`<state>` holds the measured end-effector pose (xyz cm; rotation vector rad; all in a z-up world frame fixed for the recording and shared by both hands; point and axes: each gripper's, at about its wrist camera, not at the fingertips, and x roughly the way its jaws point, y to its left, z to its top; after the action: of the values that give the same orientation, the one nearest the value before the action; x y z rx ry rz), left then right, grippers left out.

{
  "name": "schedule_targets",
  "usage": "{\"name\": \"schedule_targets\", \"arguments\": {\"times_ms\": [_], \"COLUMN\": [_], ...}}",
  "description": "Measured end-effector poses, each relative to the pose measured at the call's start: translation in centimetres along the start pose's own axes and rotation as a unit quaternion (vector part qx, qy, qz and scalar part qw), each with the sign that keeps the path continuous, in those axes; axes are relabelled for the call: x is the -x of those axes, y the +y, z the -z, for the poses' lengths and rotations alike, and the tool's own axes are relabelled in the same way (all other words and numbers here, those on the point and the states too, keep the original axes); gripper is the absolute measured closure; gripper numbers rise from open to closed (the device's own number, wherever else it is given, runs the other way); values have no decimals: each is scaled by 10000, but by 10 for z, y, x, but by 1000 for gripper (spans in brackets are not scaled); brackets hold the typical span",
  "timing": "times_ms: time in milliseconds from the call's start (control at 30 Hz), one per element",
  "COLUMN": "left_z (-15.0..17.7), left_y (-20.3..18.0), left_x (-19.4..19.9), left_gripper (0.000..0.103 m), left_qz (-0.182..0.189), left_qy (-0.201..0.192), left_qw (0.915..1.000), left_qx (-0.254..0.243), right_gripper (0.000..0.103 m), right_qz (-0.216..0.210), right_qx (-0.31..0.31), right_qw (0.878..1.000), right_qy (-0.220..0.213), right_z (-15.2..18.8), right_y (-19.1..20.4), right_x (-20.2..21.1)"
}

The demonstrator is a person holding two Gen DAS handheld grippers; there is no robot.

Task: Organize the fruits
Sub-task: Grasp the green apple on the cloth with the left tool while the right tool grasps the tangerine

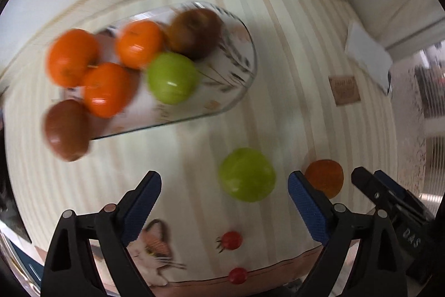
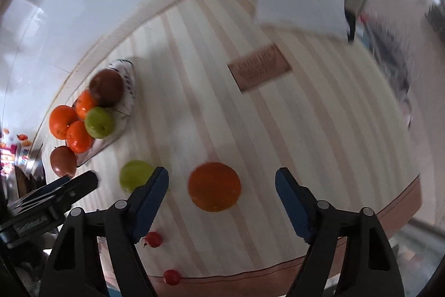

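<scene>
Left tool spread wide, empty; loose green apple just ahead between its fingers. Right tool likewise wide, orange centred in gap (likely next pick). Glass tray beyond, already part-filled.

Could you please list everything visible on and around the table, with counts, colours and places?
glass plate: one, clear with leaf print, far left of table
oranges on the plate: three, orange
green apple on the plate: one
brown fruits: two, one on plate, one at its near edge
loose green apple: one, on cloth
loose orange: one, on cloth
cherry tomatoes: two, red, near edge
striped tablecloth: one, cream
white box: one, far corner
left gripper: open
right gripper: open
</scene>
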<state>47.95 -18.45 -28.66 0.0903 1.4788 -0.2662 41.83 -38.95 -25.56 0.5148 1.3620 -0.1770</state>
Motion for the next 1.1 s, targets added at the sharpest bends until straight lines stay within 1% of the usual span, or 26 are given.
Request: {"name": "schedule_targets", "arguments": {"times_ms": [67,167,233,267,300,333,467,500,600,667,733,767,833,867,900,1100], "left_z": [-4,-6,-6,-5,-3,-1,12,17,32,43,51,54,56,56,55,52], "left_y": [-7,-12,-15,-15,-15,-14,-11,-7,15,33,50,57,68,70,70,70], "left_x": [-20,-39,-52,-56,-59,-59,-56,-55,-50,-48,-47,-48,-47,-46,-46,-36], "left_gripper": [10,11,25,40,43,43,43,43,43,43,43,43,43,43,43,43], "left_qz": [113,198,158,162,278,300,123,242,86,-8,-110,-111,138,163,167,157], "left_qy": [276,471,570,622,678,625,588,708,699,698,695,713,722,721,699,511], "left_qw": [9995,9987,9982,9979,9973,9976,9981,9970,9974,9975,9975,9973,9966,9964,9965,9976], "left_qx": [-56,-50,-89,-83,-38,4,-117,-206,-147,-65,67,136,371,407,428,444], "right_gripper": [21,21,21,21,21,21,21,21,22,25,31,32,35,37,42,44], "right_qz": [-97,-155,-216,-233,-268,-298,-435,-474,-532,-589,-557,-516,-428,-389,-350,-317], "right_qx": [-125,-176,-209,-225,-239,-256,-313,-326,-331,-331,-281,-244,-131,-96,-48,160], "right_qw": [9998,9995,9992,9990,9987,9984,9972,9968,9960,9955,9956,9959,9963,9964,9965,9974], "right_qy": [103,202,275,314,362,396,527,561,633,664,705,707,731,751,760,633], "right_z": [3,6,7,8,8,8,7,7,7,7,7,7,7,7,7,7], "right_y": [-7,-9,-10,-10,-10,-8,-4,-3,0,4,7,8,12,12,13,18], "right_x": [-8,-14,-19,-22,-26,-28,-41,-44,-53,-58,-63,-64,-67,-69,-70,-66]}}
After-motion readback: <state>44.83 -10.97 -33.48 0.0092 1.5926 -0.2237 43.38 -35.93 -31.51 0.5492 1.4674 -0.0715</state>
